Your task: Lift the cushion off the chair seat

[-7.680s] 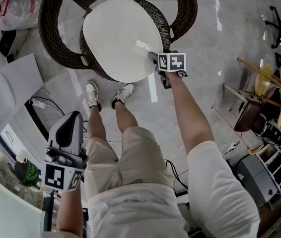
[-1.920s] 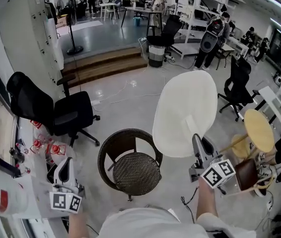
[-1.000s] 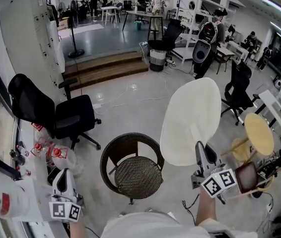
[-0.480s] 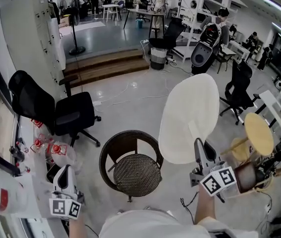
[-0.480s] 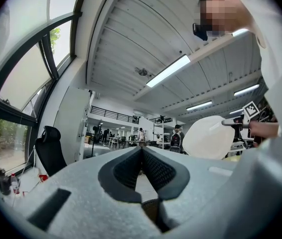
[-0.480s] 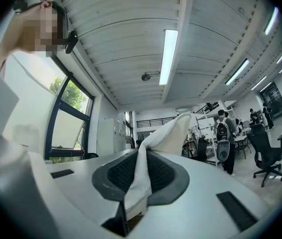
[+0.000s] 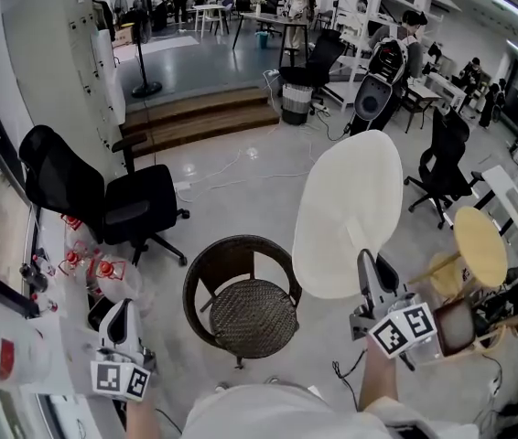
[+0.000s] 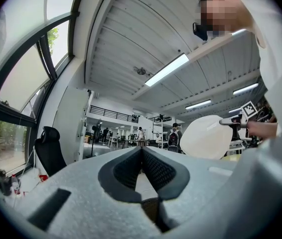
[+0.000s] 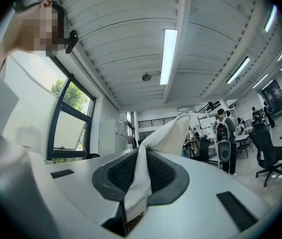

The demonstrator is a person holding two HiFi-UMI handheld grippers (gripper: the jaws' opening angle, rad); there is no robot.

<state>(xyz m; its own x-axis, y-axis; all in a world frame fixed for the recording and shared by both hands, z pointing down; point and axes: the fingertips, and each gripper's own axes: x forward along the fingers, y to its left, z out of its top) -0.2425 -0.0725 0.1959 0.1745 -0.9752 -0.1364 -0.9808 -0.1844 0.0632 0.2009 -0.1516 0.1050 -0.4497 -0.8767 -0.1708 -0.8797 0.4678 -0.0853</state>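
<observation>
Polished grey floor [image 7: 241, 190] is spreading across a large open workshop, with wooden steps [image 7: 195, 117] running along the far side and people working at desks beyond them.

The white oval cushion [image 7: 346, 213] is hanging in the air, standing nearly on edge, to the right of the round wicker chair [image 7: 206, 277] and well clear of its woven seat, which is lying bare. By my reading the lift itself is done.

The cushion is hanging this way because the right gripper [image 7: 365, 265] is pinching only its lower edge. In the right gripper view the jaws are pressing narrowly on a fold of the white fabric [image 9: 173, 133], so the rest is rising free above the grip.

The left gripper [image 7: 122, 311] is waiting low at the near left, apart from both cushion and chair. Its jaws are sitting closed with nothing between them.

A black office chair [image 7: 103, 204] is standing to the left, a round wooden stool [image 7: 480, 245] to the right, close to the cushion's edge. Loose cables [image 7: 241, 167] are trailing over the floor past the wicker chair, and filled plastic bags [image 7: 103, 277] are crowding the near left.
</observation>
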